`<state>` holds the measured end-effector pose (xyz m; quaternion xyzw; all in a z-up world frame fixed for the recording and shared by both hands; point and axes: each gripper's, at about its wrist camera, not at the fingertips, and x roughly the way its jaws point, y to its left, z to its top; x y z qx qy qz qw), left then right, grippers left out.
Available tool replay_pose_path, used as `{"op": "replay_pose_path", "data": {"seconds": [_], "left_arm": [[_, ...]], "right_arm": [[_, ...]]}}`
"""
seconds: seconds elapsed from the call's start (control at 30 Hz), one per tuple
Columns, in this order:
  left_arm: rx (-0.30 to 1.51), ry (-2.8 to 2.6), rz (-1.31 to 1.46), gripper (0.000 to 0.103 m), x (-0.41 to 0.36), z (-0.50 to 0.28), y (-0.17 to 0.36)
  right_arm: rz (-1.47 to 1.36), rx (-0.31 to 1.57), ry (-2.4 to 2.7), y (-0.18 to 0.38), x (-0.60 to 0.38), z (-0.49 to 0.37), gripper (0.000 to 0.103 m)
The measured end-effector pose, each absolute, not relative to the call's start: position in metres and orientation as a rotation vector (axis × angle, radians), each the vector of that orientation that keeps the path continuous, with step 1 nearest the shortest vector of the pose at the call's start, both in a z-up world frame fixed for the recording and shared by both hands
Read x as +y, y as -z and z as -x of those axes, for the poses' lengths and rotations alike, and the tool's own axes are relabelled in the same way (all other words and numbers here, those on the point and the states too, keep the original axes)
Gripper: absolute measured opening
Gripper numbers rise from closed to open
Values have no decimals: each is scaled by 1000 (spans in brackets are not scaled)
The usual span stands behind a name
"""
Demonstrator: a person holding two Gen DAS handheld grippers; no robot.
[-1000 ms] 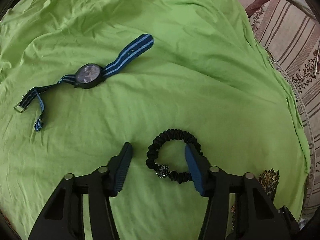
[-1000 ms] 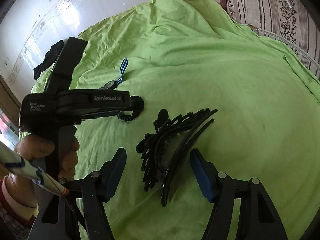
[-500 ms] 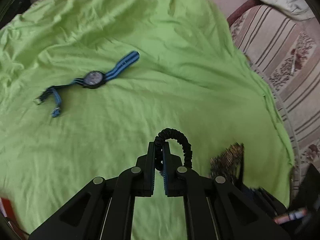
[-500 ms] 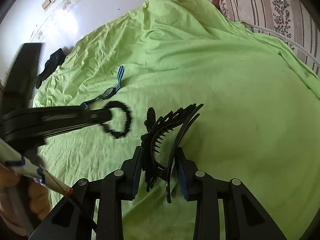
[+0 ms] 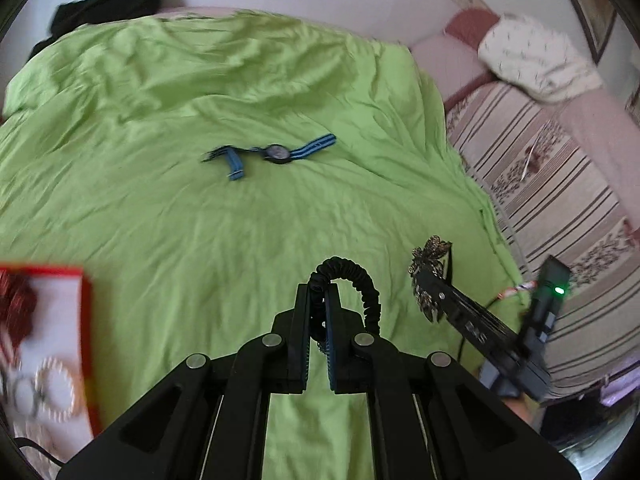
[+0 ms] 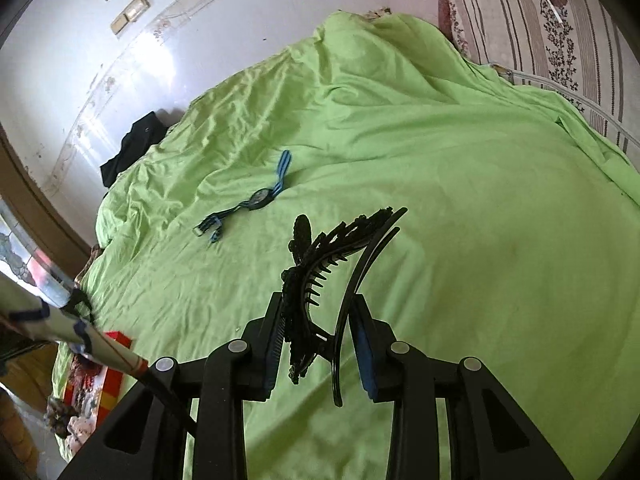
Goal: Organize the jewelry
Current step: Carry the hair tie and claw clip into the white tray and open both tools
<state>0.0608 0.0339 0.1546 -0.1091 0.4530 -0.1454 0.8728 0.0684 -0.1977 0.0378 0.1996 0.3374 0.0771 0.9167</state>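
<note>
A: What has the left gripper (image 5: 318,312) got?

B: Its fingers are pressed together on a black ruffled bracelet (image 5: 352,284). One side of the loop is pinched between the pads, and the rest arches up and out to the right, clear of the green bedsheet (image 5: 160,208).

A: And the right gripper (image 6: 316,332)?

B: It is clamped on a black hair claw clip (image 6: 332,264). The toothed, ornamented half lies against the left finger, and the plain curved half lies against the right finger's blue pad. The clip's tips point far and to the right, above the sheet.

A: Anything else lying on the sheet?

B: A wristwatch with a blue striped strap (image 5: 276,153) lies flat toward the far middle, well apart from both grippers. The right wrist view shows the same watch (image 6: 258,199) far-left of the clip.

A: Where is the box?

B: A red-rimmed jewelry box (image 5: 86,320) sits at the near left edge of the left wrist view. It holds pale beaded rings (image 5: 56,394) and something dark red, both blurred. In the right wrist view its red corner (image 6: 118,340) shows at the near left.

A: What about off the sheet?

B: A striped floral bedcover (image 5: 560,200) runs along the right, and a dark garment (image 5: 108,2) lies at the far left by the wall.
</note>
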Motion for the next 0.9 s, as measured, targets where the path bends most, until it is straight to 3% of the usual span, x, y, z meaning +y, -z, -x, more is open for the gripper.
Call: {"op": "replay_pose_path", "data": {"seconds": [0.5,0.9], "left_arm": [[807,147,266,6,140,65,-193],[813,-10,444,6,254,87,-162]], "right_arm": [[-455,725,-234,-51,-157,8,35],[-302,784,-462,-75,-38,30,35]]}}
